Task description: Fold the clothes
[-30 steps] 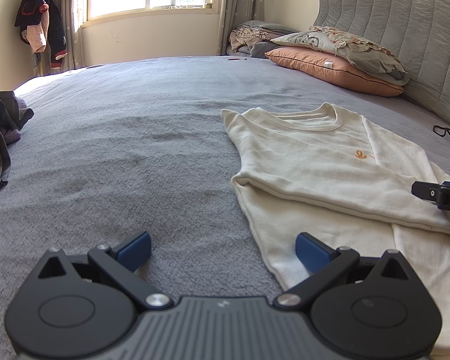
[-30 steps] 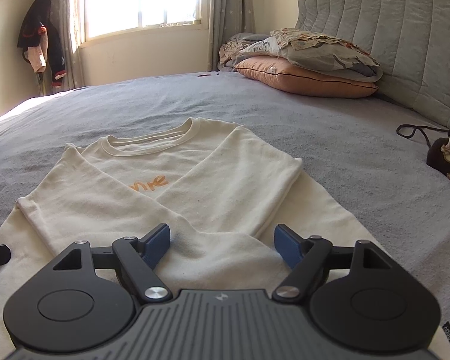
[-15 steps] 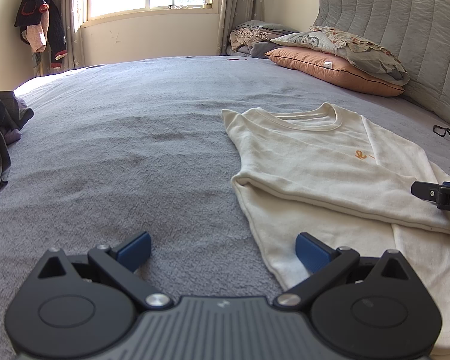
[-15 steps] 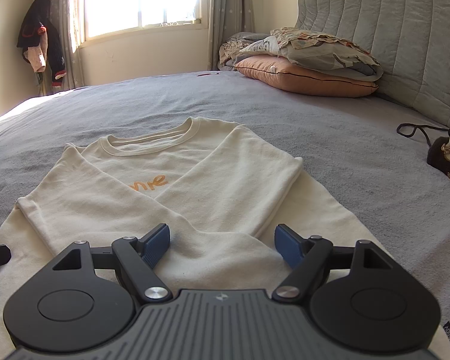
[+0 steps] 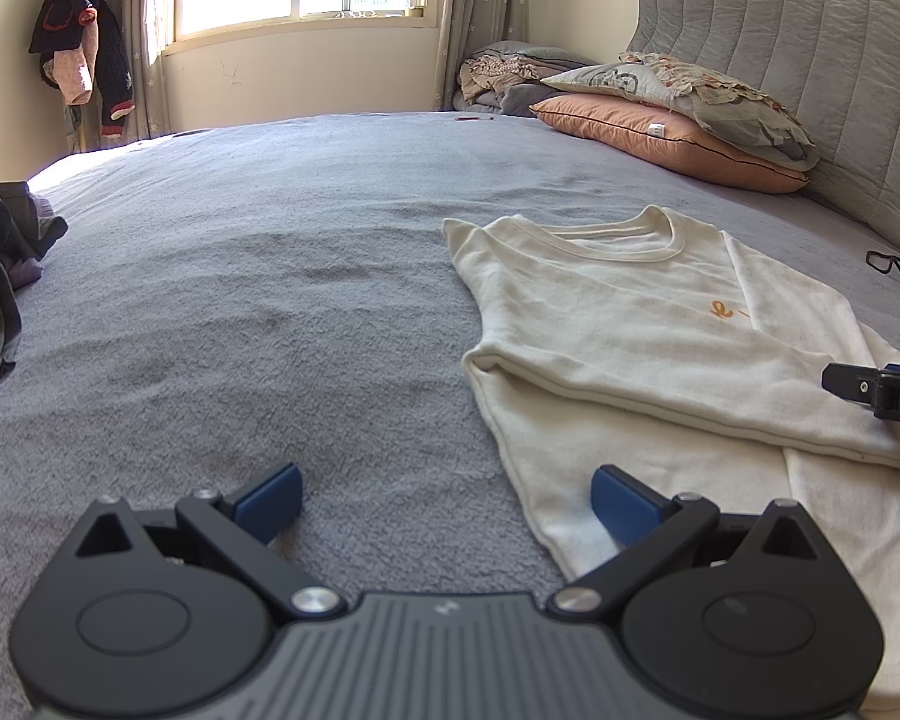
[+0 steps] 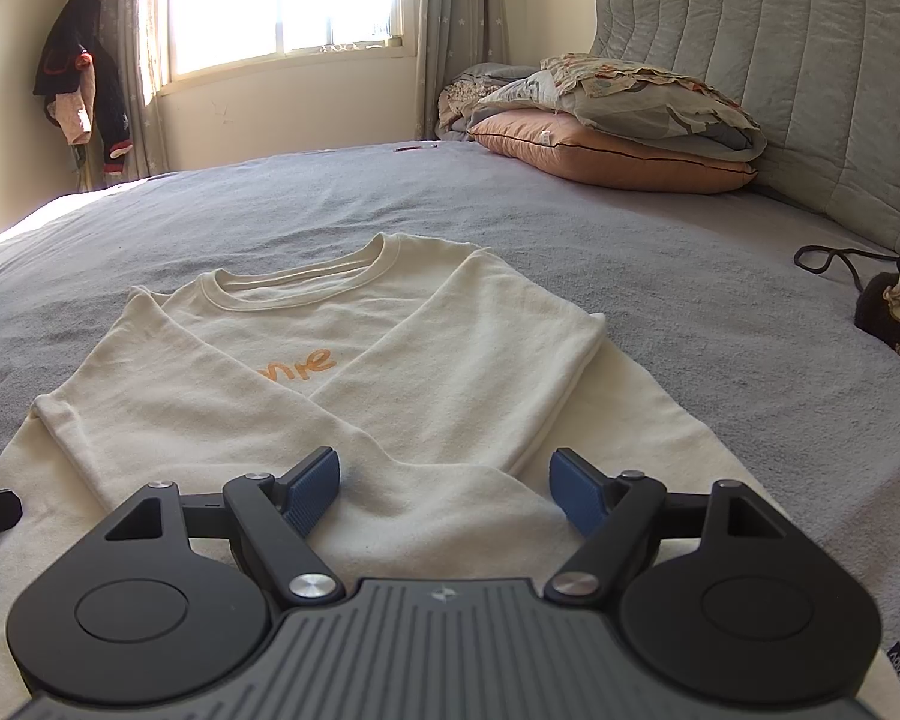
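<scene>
A cream sweatshirt (image 6: pixel 354 384) with orange lettering lies flat on the grey bed, both sleeves folded across its chest. In the left wrist view the same sweatshirt (image 5: pixel 642 324) spreads to the right. My left gripper (image 5: pixel 447 501) stands open low over the bed at the sweatshirt's lower left hem; its right fingertip hovers over the cloth, its left over bare blanket. My right gripper (image 6: pixel 444 489) stands open just above the lower part of the sweatshirt, nothing pinched between its blue pads. Its black finger tip (image 5: pixel 870 387) pokes into the left wrist view at the right edge.
Grey blanket (image 5: pixel 240 300) covers the bed. Stacked pillows (image 6: pixel 618 132) lean on the padded headboard at the far right. Dark clothes (image 5: pixel 0 276) are heaped at the left edge. A dark item with a cord (image 6: pixel 888 300) lies at right. Jackets (image 5: pixel 81 54) hang by the window.
</scene>
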`<state>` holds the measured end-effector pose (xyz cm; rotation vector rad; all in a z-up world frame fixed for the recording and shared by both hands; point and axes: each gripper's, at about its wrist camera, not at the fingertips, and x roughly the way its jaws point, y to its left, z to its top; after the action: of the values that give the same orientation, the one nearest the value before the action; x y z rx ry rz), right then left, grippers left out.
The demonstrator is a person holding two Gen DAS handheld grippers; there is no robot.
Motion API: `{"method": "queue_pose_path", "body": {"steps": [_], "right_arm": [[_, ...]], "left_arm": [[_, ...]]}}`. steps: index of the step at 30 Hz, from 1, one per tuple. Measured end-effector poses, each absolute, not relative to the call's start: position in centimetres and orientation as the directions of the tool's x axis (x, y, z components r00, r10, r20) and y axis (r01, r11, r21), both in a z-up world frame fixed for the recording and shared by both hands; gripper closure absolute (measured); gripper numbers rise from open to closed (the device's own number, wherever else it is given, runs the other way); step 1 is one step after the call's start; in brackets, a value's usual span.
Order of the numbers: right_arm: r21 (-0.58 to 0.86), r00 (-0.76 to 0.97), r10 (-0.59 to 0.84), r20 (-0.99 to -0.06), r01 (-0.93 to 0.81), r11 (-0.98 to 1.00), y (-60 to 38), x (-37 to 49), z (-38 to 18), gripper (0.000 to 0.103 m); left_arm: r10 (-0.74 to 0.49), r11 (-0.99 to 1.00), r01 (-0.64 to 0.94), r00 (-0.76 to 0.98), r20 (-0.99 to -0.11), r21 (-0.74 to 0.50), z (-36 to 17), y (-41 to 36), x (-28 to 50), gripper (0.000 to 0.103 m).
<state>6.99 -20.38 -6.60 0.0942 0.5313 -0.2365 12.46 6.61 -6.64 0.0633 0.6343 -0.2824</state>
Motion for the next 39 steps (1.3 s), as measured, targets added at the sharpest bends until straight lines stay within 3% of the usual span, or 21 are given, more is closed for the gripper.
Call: {"method": "queue_pose_path", "body": {"steps": [39], "right_arm": [[0.044, 0.834, -0.191, -0.517, 0.248, 0.968, -20.64, 7.15, -6.70, 0.022]], "left_arm": [[-0.241, 0.960, 0.279, 0.769, -0.593, -0.028, -6.64, 6.60, 12.46, 0.000]]}}
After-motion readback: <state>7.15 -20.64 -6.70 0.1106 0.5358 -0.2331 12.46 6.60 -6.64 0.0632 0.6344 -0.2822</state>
